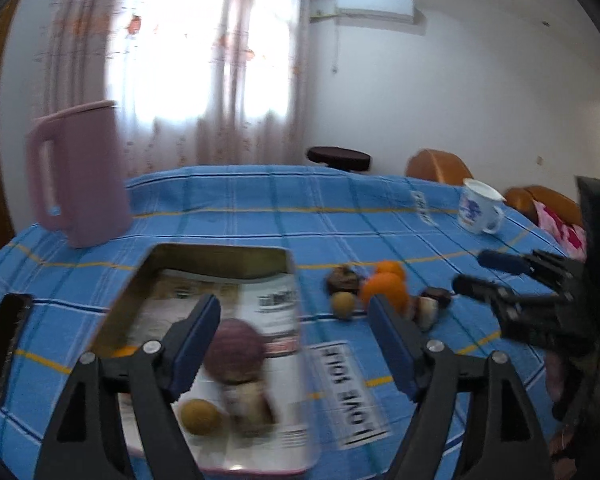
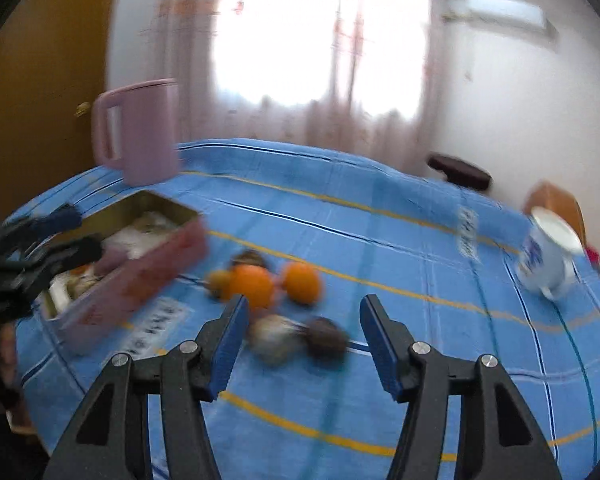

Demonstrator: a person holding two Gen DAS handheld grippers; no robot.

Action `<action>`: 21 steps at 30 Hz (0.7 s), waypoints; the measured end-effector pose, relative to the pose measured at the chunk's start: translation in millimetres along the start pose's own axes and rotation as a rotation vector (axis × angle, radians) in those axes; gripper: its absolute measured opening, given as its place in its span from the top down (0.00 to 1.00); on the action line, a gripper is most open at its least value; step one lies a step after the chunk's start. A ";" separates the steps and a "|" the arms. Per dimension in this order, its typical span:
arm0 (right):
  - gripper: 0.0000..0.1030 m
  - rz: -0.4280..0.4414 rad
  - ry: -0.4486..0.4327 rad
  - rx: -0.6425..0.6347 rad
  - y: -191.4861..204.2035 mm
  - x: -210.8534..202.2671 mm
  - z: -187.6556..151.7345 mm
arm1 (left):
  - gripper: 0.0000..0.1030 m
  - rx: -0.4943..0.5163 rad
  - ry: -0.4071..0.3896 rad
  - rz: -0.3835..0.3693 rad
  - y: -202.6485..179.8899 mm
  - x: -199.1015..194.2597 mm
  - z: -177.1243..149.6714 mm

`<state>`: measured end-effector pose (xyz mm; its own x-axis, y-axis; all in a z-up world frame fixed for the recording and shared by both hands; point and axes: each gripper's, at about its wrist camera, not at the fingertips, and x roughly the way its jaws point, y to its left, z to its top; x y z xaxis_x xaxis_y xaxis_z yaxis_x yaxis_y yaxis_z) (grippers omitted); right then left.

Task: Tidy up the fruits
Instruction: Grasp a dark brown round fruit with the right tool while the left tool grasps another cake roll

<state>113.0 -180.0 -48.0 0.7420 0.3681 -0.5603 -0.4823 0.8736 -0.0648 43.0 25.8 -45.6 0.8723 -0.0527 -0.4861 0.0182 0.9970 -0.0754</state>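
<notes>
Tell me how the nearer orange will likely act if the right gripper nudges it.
The nearer orange looks round and smooth, so it would probably roll across the flat tablecloth. Fruit crowds it closely, so a nudge likely bumps the small yellow fruit. The open right gripper seems wide enough for it.

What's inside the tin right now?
The tin holds a printed paper lining, a purple fruit, a small yellow fruit and a blurred brownish piece. The left gripper hides part of its floor.

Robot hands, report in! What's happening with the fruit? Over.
Both hand-held grippers open, empty: left, right. Some fruit in tin; oranges loose on tablecloth. Nothing blocking.
</notes>
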 end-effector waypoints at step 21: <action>0.61 0.150 0.239 0.210 -33.3 57.6 -14.6 | 0.20 0.101 0.058 -0.013 -49.4 33.4 2.4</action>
<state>165.0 -192.6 -90.2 0.5279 0.4344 -0.7298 -0.4530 0.8709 0.1907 72.4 -25.1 -56.0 0.8422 -0.0660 -0.5352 0.0809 0.9967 0.0043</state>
